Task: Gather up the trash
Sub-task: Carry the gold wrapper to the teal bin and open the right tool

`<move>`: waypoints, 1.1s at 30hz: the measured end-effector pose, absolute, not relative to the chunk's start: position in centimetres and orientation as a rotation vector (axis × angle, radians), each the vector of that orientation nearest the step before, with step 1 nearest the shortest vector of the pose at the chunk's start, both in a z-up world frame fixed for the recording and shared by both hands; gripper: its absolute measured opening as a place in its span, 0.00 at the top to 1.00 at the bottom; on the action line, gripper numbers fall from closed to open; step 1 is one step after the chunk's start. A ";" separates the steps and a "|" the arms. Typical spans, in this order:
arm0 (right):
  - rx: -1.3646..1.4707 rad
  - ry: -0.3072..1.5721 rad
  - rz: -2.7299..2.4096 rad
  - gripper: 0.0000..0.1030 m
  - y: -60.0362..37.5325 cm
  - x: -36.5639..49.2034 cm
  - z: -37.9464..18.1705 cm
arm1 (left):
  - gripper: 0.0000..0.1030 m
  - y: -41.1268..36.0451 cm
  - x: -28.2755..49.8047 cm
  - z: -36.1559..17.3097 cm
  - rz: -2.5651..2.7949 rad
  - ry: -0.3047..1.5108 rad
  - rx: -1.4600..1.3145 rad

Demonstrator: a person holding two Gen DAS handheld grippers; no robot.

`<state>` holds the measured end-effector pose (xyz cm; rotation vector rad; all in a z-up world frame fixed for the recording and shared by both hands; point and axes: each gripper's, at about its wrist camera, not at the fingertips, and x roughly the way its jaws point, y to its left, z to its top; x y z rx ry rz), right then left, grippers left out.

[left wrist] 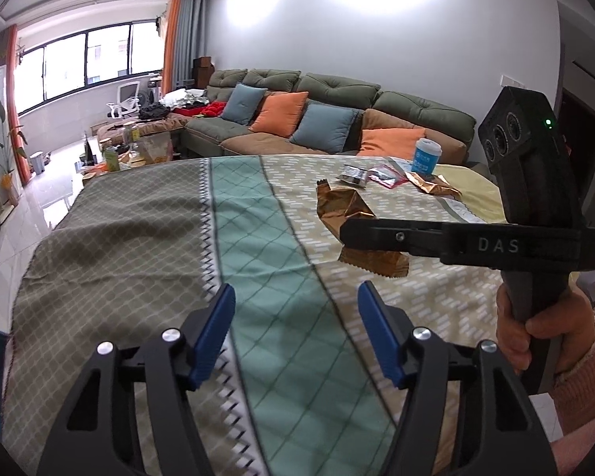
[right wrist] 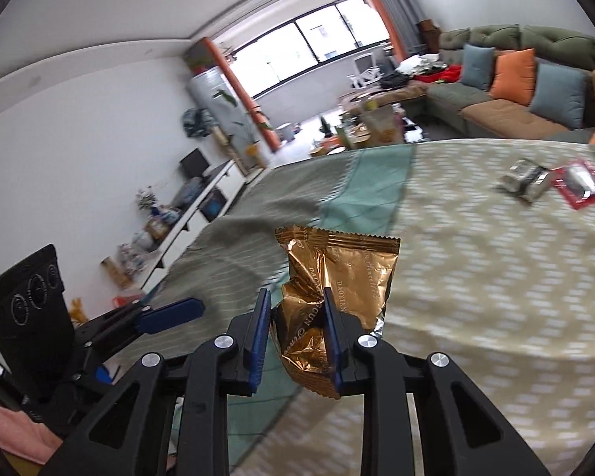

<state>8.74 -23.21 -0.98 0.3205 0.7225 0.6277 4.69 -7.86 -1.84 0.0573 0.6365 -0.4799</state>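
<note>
1. Right gripper [right wrist: 295, 341] is clamped on a crumpled gold wrapper [right wrist: 337, 277], holding it just above the patterned tablecloth [right wrist: 496, 297].
2. Left gripper [left wrist: 293, 333] has its blue pads apart with nothing between them, only cloth underneath.
3. Further back on the table: a silver packet [left wrist: 353, 176], a red packet [left wrist: 386, 176], another gold wrapper [left wrist: 432, 186] and a blue cup [left wrist: 426, 158].
</note>
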 end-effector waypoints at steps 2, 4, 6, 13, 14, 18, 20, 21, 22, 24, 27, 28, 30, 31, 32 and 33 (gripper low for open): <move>0.314 0.723 0.649 0.75 -22.2 8.7 -0.8 | 0.38 -7.2 4.5 -1.9 -0.463 0.638 0.054; 0.312 0.725 0.675 0.75 -21.2 8.7 -0.6 | 0.38 -6.3 4.3 -2.0 -0.440 0.639 0.047; 0.305 0.727 0.694 0.75 -19.8 8.6 -0.5 | 0.38 -5.6 4.0 -2.0 -0.416 0.640 0.042; 0.280 0.735 0.762 0.75 -16.7 8.3 -0.5 | 0.38 -3.0 2.7 -2.3 -0.343 0.641 0.036; 0.276 0.736 0.768 0.75 -16.3 8.2 -0.4 | 0.38 -2.7 2.5 -2.3 -0.336 0.642 0.035; 0.262 0.740 0.800 0.75 -14.6 7.9 -0.4 | 0.38 -1.0 2.0 -2.4 -0.293 0.649 0.032; 0.256 0.744 0.817 0.75 -13.9 7.8 -0.4 | 0.38 -0.1 1.7 -2.4 -0.273 0.650 0.024; 0.251 0.747 0.827 0.75 -13.3 7.8 -0.5 | 0.38 0.3 1.5 -2.4 -0.263 0.649 0.020; 0.247 0.750 0.834 0.75 -12.9 7.7 -0.4 | 0.38 0.8 1.3 -2.3 -0.250 0.648 0.014; 0.239 0.754 0.852 0.75 -12.0 7.5 -0.4 | 0.38 1.5 1.0 -2.3 -0.233 0.647 0.006; 0.228 0.755 0.880 0.75 -10.7 7.3 -0.3 | 0.38 2.5 0.7 -2.1 -0.203 0.647 -0.007; 0.222 0.755 0.889 0.75 -10.3 7.2 -0.3 | 0.38 3.0 0.5 -2.0 -0.189 0.645 -0.010; 0.215 0.759 0.905 0.75 -9.5 7.4 -0.3 | 0.38 3.6 0.3 -1.9 -0.175 0.642 -0.014; 0.208 0.760 0.915 0.75 -9.0 7.4 -0.3 | 0.38 3.9 0.1 -1.9 -0.168 0.641 -0.019; 0.203 0.761 0.921 0.75 -8.7 7.4 -0.3 | 0.38 4.2 0.0 -1.9 -0.162 0.640 -0.023; 0.199 0.763 0.930 0.75 -8.3 7.4 -0.3 | 0.38 4.5 -0.1 -1.9 -0.157 0.639 -0.027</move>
